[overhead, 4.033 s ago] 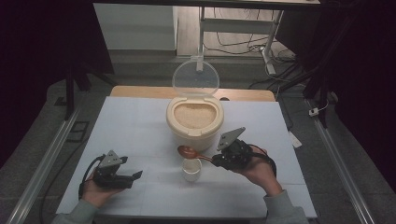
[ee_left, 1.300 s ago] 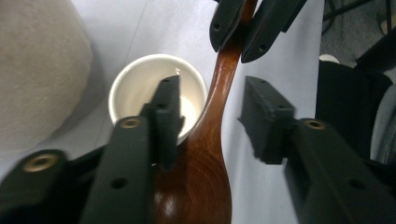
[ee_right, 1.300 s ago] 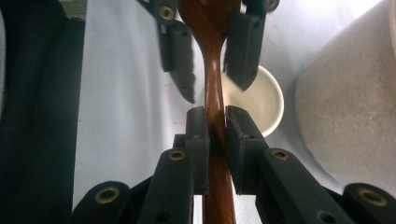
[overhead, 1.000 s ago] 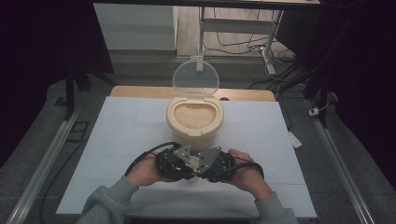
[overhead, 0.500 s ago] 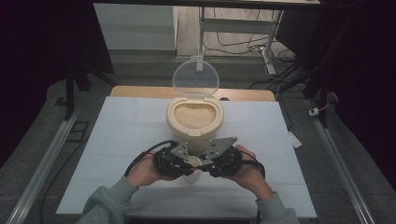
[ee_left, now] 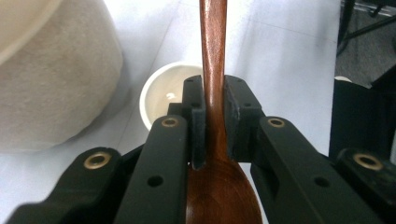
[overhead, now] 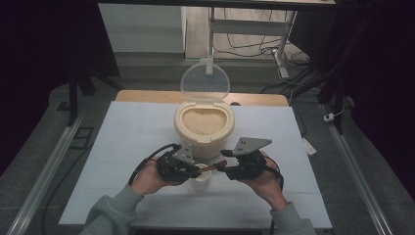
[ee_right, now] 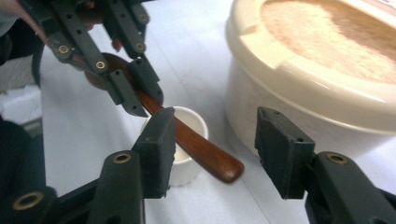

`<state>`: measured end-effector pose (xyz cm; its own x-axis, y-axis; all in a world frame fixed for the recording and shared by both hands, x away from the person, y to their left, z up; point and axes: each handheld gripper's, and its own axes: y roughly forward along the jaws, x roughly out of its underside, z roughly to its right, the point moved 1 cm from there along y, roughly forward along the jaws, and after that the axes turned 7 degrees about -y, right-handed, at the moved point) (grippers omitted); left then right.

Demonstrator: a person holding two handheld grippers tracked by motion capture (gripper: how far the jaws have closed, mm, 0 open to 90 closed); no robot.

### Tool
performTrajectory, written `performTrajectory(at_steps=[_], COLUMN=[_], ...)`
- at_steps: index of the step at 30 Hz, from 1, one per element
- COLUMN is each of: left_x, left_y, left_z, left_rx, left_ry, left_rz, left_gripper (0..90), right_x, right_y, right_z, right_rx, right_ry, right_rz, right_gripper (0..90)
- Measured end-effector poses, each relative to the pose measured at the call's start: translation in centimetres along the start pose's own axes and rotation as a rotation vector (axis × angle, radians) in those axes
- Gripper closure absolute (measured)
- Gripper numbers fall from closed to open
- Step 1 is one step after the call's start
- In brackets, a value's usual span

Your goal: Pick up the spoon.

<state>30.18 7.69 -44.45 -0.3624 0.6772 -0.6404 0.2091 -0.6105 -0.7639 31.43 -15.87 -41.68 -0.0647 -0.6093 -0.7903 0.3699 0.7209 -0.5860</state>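
Nearest the person, a dark brown wooden spoon [ee_left: 214,70] is clamped at its neck by the left gripper [overhead: 188,169], above a small white cup [ee_right: 187,140]. Jaws of the right gripper [ee_right: 212,140] have just been opening; the handle lies loose between them, handover apparently done. Beyond, a cream round rice container [overhead: 204,125] stands open.

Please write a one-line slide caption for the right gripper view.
Left gripper clamps the brown wooden spoon over the small white cup; open right gripper straddles its handle.
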Motion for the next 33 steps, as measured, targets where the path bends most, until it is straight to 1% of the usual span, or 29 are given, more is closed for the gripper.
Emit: performTrajectory(at_steps=[3,5,8,9,10,11,12,13,15,18,25,28,29,30,31,33], left_x=[0.1,0.1,0.2,0.2,0.2,0.2,0.2,0.3,0.3,0.3,0.3,0.3,0.3,0.3,0.3,0.3], left_y=[-0.2,-0.3,-0.5,-0.5,-0.6,-0.6,-0.6,-0.7,-0.8,-0.9,-0.8,-0.9,-0.9,-0.9,-0.9,-0.8], left_z=[-0.1,-0.1,-0.1,-0.1,-0.1,-0.1,-0.2,-0.1,-0.1,-0.1,-0.1,0.1,0.1,0.1,0.2,0.2], left_rx=[-0.012,-0.021,-0.027,-0.029,-0.032,-0.034,-0.035,-0.041,-0.045,-0.053,-0.068,-0.076,-0.08,-0.082,-0.084,-0.087], left_ry=[-0.008,-0.012,-0.02,-0.021,-0.022,-0.026,-0.027,-0.028,-0.031,-0.034,-0.037,-0.037,-0.038,-0.039,-0.038,-0.037], left_rz=[0.015,0.029,0.045,0.051,0.058,0.063,0.066,0.072,0.082,0.097,0.116,0.132,0.137,0.141,0.143,0.146], left_gripper=[79.2,79.2,79.2,79.1,79.2,79.2,79.2,79.2,79.2,79.2,79.2,79.2,79.1,79.1,79.2,79.2], right_x=[0.4,0.7,1.1,1.5,1.7,1.7,2.0,2.0,2.4,2.7,2.8,2.8,2.7,2.7,2.5,2.4], right_y=[-0.4,-0.7,-1.2,-1.5,-1.7,-1.7,-1.8,-1.8,-1.9,-1.7,-1.0,-0.9,-0.7,-0.7,-0.5,-0.4], right_z=[0.2,0.4,0.5,0.7,0.6,0.6,0.7,0.7,0.6,0.6,0.5,0.4,0.3,0.3,0.1,0.0], right_rx=[0.031,0.051,0.077,0.086,0.087,0.087,0.085,0.085,0.097,0.099,0.078,0.07,0.062,0.062,0.06,0.06], right_ry=[0.049,0.075,0.132,0.175,0.195,0.195,0.215,0.215,0.227,0.247,0.278,0.301,0.322,0.322,0.338,0.341], right_rz=[0.022,0.046,0.08,0.106,0.117,0.117,0.124,0.124,0.116,0.117,0.12,0.127,0.136,0.136,0.145,0.145], right_gripper=[45.6,44.4,42.9,42.0,42.0,42.0,41.4,41.4,40.7,39.6,37.6,36.8,36.3,36.3,35.7,35.4])
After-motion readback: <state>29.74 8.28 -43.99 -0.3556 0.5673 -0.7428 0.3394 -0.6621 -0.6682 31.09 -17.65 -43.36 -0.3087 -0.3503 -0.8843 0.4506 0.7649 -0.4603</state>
